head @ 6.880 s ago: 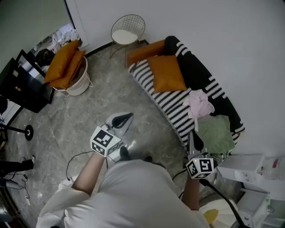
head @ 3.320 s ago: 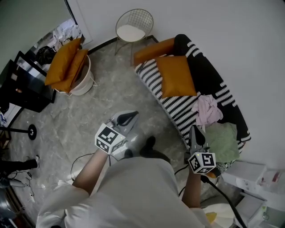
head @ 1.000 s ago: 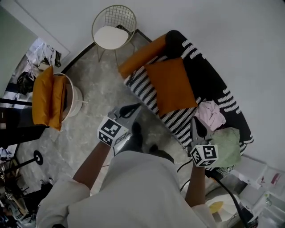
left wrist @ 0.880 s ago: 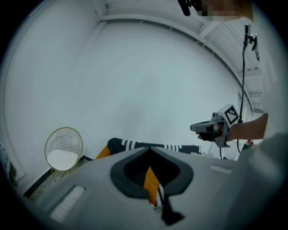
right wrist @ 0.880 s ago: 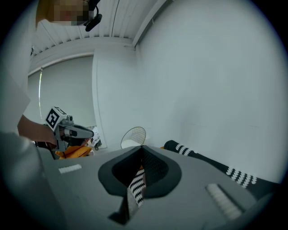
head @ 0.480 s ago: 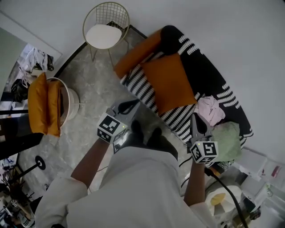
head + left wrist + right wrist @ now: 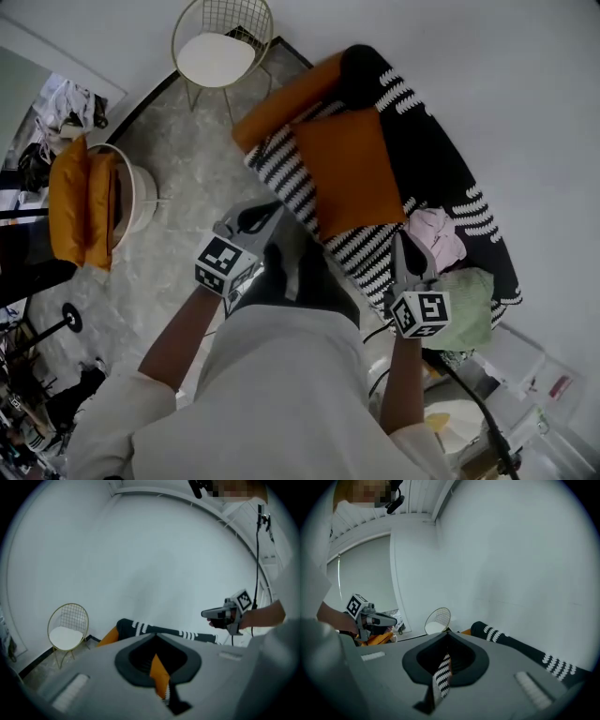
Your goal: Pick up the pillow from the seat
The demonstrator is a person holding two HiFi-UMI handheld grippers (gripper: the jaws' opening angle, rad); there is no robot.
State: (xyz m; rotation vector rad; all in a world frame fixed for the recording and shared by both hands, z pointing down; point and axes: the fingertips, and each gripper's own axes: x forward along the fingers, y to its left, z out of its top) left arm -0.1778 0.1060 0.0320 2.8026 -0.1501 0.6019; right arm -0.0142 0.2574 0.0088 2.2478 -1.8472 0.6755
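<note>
White wall (image 7: 525,94); grey marble floor (image 7: 178,234); gold wire chair (image 7: 217,58) beside striped sofa (image 7: 441,178)

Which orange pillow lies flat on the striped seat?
The square orange pillow flat on the striped sofa; two upright pillows stand in the white basket, the orange bolster lines the sofa's end.

I see an orange pillow (image 7: 349,178) on a black-and-white striped sofa (image 7: 281,172), a pink cloth (image 7: 434,234), a green cloth (image 7: 471,305), and a gold chair (image 7: 217,56) with a white seat.
</note>
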